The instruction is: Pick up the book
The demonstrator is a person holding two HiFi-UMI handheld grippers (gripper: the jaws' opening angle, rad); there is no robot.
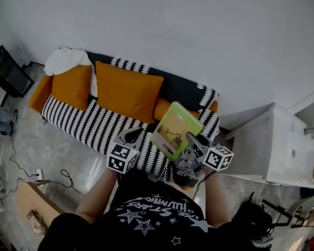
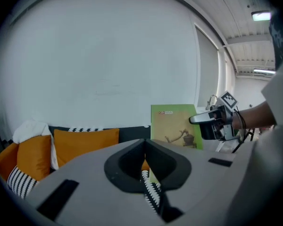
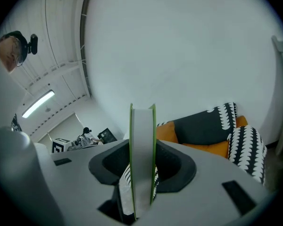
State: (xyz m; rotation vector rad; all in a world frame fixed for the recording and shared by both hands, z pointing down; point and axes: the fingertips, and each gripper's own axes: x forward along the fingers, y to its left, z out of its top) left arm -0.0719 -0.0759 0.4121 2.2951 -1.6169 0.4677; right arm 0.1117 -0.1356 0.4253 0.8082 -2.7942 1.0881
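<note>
1 tool (image 3: 142, 149) (R) tight on book (image 3: 142, 124)

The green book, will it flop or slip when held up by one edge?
Probably stiff: the book looks flat and unbent in the right gripper. Its page block looks fairly thick, so it may be heavy enough to pivot, since the jaws clamp only one edge.

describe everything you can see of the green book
The book is a closed volume with light green covers, a small brownish picture on the front and a pale page block. It is held upright in the air in front of the striped sofa, page edge toward the right gripper, whose jaws clamp both covers. Nothing else touches it.
</note>
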